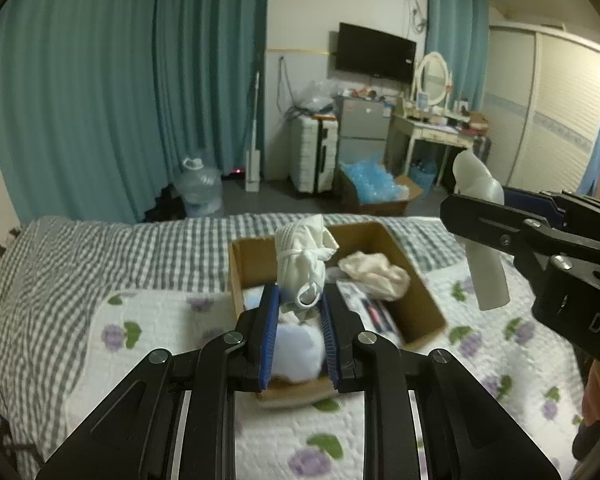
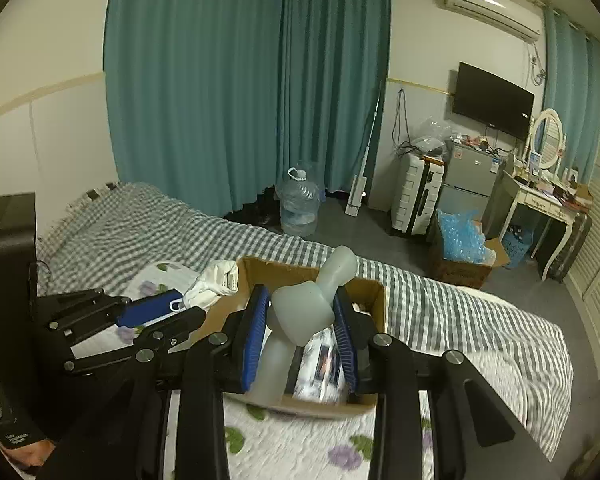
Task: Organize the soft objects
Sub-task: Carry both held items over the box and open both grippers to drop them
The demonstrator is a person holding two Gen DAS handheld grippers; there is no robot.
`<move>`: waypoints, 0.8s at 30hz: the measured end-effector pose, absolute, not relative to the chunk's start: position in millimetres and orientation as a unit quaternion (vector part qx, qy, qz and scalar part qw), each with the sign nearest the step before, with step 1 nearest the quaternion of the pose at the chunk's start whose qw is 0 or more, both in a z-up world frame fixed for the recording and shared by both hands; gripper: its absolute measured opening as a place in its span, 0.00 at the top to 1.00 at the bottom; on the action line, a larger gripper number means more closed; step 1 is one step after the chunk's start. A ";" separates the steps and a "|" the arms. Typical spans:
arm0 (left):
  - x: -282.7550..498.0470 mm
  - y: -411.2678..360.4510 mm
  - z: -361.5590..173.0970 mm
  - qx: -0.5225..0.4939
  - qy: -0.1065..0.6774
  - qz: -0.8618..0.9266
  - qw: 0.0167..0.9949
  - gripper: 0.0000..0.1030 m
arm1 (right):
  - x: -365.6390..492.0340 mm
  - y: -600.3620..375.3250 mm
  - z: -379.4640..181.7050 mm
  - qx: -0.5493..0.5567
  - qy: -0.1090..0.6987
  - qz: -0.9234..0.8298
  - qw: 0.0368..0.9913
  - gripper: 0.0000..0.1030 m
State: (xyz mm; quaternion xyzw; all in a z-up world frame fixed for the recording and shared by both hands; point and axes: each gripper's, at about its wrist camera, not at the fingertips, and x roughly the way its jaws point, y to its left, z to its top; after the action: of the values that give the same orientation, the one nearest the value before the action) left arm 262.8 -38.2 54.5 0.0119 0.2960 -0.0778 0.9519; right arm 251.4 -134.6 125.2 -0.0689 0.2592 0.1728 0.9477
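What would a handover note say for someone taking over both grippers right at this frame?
Left gripper: shut on the white cloth bundle, held up over the cardboard box.
Right gripper: shut on the pale soft plastic piece, held above the same box.
The box sits on the floral quilt on the bed. Already inside: a cream crumpled cloth, a light blue soft item and some printed packets.
Done: several items are boxed.
Left: probably lower and release both held items into the box; neither is let go yet.
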 end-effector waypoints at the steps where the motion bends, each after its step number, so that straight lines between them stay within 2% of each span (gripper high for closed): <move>1: 271.3 -38.1 50.5 0.014 0.297 -0.074 0.952 0.80 | 262.7 -132.3 120.7 -0.072 0.261 0.171 0.947 0.69; 12: 341.7 -43.2 -13.9 0.025 0.333 -0.061 0.941 0.80 | 370.2 -129.0 53.9 -0.056 0.302 0.161 0.938 0.69; 16: 357.4 -45.1 -33.3 0.017 0.347 -0.071 0.935 0.77 | 396.1 -137.7 22.9 -0.039 0.323 0.155 0.933 0.69; 19: 359.4 -47.0 -32.3 0.016 0.345 -0.071 0.936 0.76 | 407.5 -143.8 6.6 -0.025 0.331 0.155 0.931 0.63; 21: 357.0 -46.2 -27.3 0.014 0.336 -0.071 0.939 0.65 | 413.2 -147.4 0.0 -0.009 0.334 0.154 0.930 0.56; 22: 355.2 -44.5 -23.9 0.009 0.329 -0.062 0.942 0.46 | 414.0 -148.1 -0.7 -0.005 0.332 0.150 0.931 0.53; 23: 355.6 -42.3 -23.0 0.004 0.325 -0.059 0.944 0.32 | 414.3 -148.7 -0.4 -0.005 0.329 0.144 0.933 0.49; 24: 353.1 -39.7 -20.8 -0.008 0.318 -0.065 0.946 0.30 | 412.7 -148.6 1.2 -0.005 0.325 0.141 0.935 0.40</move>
State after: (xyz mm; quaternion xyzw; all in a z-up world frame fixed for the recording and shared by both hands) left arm 353.1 -39.8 -20.8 -0.0080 0.3183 -0.0647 0.9458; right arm 412.7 -148.6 1.2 -0.0053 0.3252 0.1410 0.9350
